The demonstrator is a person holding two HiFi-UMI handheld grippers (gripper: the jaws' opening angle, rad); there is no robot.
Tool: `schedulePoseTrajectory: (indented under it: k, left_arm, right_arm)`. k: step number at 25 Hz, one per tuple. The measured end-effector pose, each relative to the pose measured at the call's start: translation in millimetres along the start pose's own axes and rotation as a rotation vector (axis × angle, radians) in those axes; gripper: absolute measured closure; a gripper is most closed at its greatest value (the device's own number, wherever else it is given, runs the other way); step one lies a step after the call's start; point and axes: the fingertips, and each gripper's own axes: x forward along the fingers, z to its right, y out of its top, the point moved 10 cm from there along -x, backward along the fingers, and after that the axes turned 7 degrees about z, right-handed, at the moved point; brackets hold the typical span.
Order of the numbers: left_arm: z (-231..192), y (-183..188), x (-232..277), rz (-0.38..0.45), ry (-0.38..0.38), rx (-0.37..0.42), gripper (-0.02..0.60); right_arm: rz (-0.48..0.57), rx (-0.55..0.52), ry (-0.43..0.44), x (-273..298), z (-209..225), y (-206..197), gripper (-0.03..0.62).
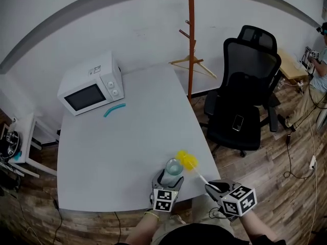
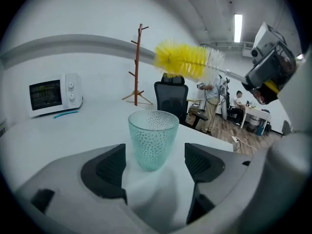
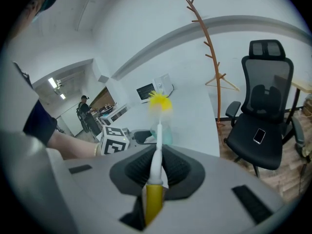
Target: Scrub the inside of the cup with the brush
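The cup (image 1: 174,166) stands upright near the tabletop's (image 1: 127,152) front edge, between the left gripper's (image 2: 152,162) wide, untouching jaws; the right gripper (image 3: 155,167) clamps the brush (image 2: 187,60) handle, bristles just above-right of the rim, its long axis slanting.

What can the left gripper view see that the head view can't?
Only the left gripper view shows the tiny dots on the cup, the left gripper with its jaws apart on either side of it, and a ceiling light. Only the head view shows the phone lying on the seat of the chair. Both show the cup, the yellow brush close to it, the microwave and the coat rack.
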Motion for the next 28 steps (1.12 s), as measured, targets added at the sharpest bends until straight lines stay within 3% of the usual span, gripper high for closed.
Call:
schedulePoseTrajectory:
  k: [4, 5, 6, 7, 16, 28]
  left_arm:
    - [3, 17, -42, 0.052, -0.005, -0.013, 0.213]
    - [3, 21, -54, 0.076, 0.011, -0.012, 0.274]
    - [3, 24, -67, 0.100, 0.034, -0.014, 0.401]
    - [2, 26, -79, 0.121, 0.052, -0.023, 0.486]
    - [8, 32, -166, 0.184, 0.023, -0.140, 0.549]
    - [12, 29, -223, 0.211, -0.019, -0.134, 0.560]
  right_arm:
    - [0.049, -0.024, -0.024, 0, -15, -5, 0.542]
    - [0.059, -0.027, -0.027, 1, -20, -6, 0.542]
    - [0.069, -0.028, -0.028, 2, -25, -8, 0.542]
    - [0.079, -0.028, -0.027, 3, -30, -10, 0.542]
    - [0.195, -0.045, -0.035, 1, -74, -29, 0.542]
    - [0.300, -0.019, -0.079, -17, -112, -61, 0.542]
